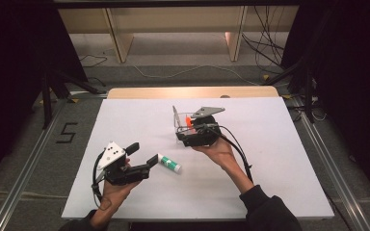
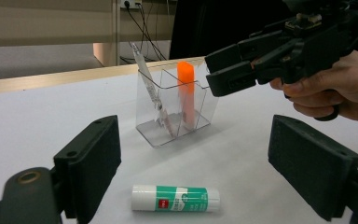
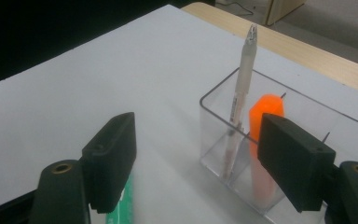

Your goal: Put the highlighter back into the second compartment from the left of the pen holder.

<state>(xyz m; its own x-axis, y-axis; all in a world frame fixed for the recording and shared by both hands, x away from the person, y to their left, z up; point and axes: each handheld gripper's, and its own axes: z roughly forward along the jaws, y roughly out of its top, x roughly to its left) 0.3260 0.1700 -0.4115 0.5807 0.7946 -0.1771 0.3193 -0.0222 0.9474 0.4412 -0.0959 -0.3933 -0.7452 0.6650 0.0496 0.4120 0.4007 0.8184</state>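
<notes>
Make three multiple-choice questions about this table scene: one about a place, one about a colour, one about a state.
1. Where does the glue stick lie?
A. flat on the white table, between the open jaws of the left gripper
B. inside the clear holder
C. on the floor

2. What colour is the marker in the clear holder?
A. blue
B. orange
C. black

3. How is the right gripper?
A. shut on the pen
B. shut on the marker
C. open, holding nothing

Answers:
1 A: the left gripper view shows it lying on the table between that gripper's jaws.
2 B: the marker stands bright orange beside the pen.
3 C: the right gripper view shows its jaws wide apart, with nothing pressed between them.
</notes>
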